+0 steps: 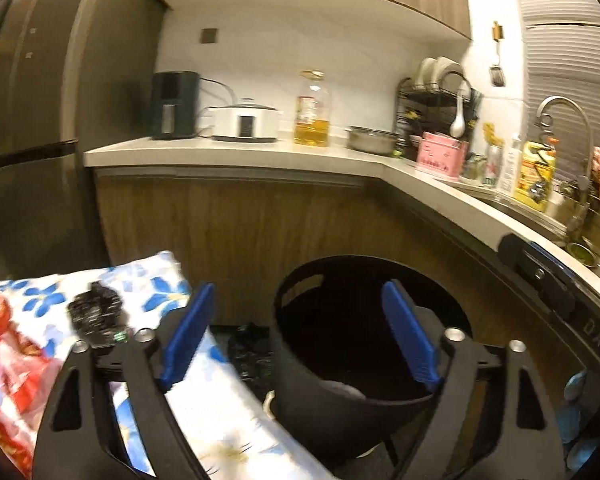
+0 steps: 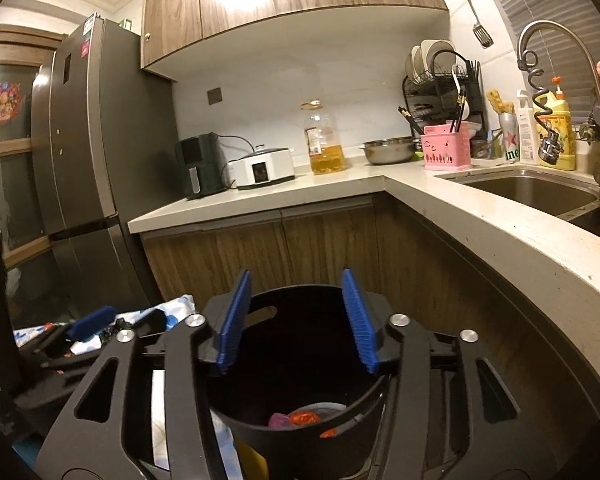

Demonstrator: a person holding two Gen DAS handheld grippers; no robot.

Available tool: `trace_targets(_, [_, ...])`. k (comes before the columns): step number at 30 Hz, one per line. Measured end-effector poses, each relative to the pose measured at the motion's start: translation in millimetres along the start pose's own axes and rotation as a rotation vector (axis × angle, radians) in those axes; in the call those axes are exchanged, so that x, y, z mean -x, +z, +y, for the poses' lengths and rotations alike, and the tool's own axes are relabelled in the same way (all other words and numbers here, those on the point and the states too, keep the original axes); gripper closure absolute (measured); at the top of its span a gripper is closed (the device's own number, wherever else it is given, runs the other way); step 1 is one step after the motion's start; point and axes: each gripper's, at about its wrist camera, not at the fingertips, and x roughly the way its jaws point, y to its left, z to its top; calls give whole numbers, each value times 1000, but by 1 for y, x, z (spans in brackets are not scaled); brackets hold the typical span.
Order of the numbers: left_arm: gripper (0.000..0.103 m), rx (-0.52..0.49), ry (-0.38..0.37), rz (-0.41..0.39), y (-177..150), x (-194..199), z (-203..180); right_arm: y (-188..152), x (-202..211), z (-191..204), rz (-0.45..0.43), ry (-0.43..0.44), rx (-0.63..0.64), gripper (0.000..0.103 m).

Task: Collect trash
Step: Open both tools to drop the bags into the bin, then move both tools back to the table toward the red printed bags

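Right wrist view: right gripper [image 2: 296, 320] spread wide, empty, poised over one black trash bin [image 2: 300, 404] on the floor by the wooden cabinets [image 2: 260, 248]; pink and orange scraps [image 2: 300, 419] low inside the bin. Left wrist view: left gripper [image 1: 300, 334] likewise released, gripping nothing, straddling the bin's near rim. Just left, one flowered cloth [image 1: 156, 288] with one crumpled black bag [image 1: 96, 316] on top. Beyond, one counter [image 2: 260, 196] with one oil bottle [image 2: 326, 140], one steel bowl [image 2: 390, 150], one pink caddy [image 2: 446, 148].

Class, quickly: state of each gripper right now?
Left gripper: open, holding nothing.
Right gripper: open, empty, over the black bin.
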Motion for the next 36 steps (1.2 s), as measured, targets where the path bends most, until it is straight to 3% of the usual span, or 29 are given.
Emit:
trace_targets(6, [15,9,82,-3,-6,27,11,-8,14,16,10,-10,29,41])
trace_targets(14, [9,17,136,-28,-8,60,22,-9,37,35,15,-19,50,32])
trace_targets(36, [8,53,248,-53,-28,139,52,-27,95,83,22,2,61,29])
